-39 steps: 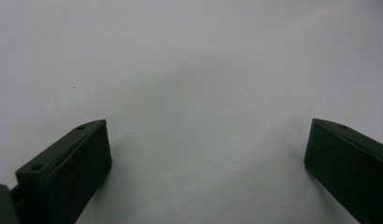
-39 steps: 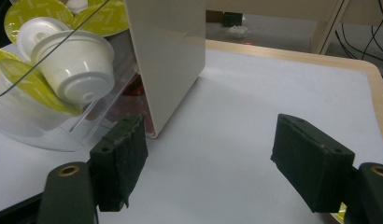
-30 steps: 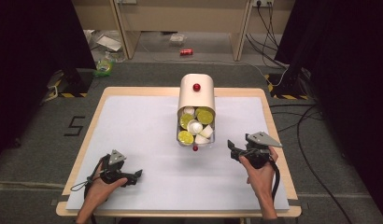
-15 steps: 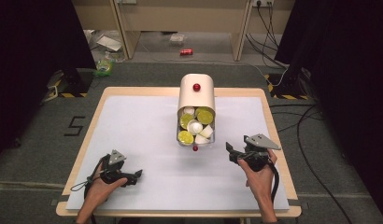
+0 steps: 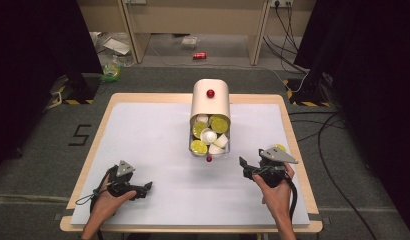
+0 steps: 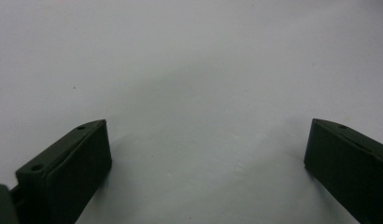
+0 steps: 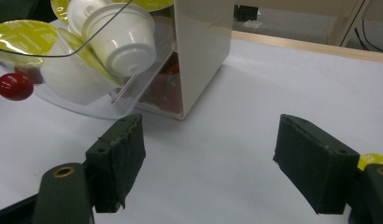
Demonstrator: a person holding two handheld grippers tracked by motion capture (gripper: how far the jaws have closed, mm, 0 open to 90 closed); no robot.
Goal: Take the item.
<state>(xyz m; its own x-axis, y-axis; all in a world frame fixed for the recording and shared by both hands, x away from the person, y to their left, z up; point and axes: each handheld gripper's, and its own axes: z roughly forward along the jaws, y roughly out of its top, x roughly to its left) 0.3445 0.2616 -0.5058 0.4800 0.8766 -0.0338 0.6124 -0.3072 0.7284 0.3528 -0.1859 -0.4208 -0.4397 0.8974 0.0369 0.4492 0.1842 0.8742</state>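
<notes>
Cream-coloured capsule box [image 5: 210, 102] with a clear plastic pull-out drawer [image 5: 209, 145]: lying mid-table on the white sheet [image 5: 158, 130], drawer mouth toward the person, packed with white capsules with lime-green foil lids [image 7: 119, 35].

Nearest, below and left of the box: left gripper [image 5: 148, 187], resting low on the sheet, claw released and wide, nothing inside [image 6: 206, 154].

Below and right of the box: right gripper [image 5: 243, 167], held level in the hand, tips aimed toward the drawer front, claw released and empty [image 7: 208, 158], jaws just now opened further to about half spread. Just right of it, a single lime-lidded capsule [image 5: 279, 147] on the sheet.

Probably a reach for the small red round knob [image 5: 209, 159] at the drawer front. Best done level and square-on, closing only with a pad on each side of the knob, without shoving the light box.
</notes>
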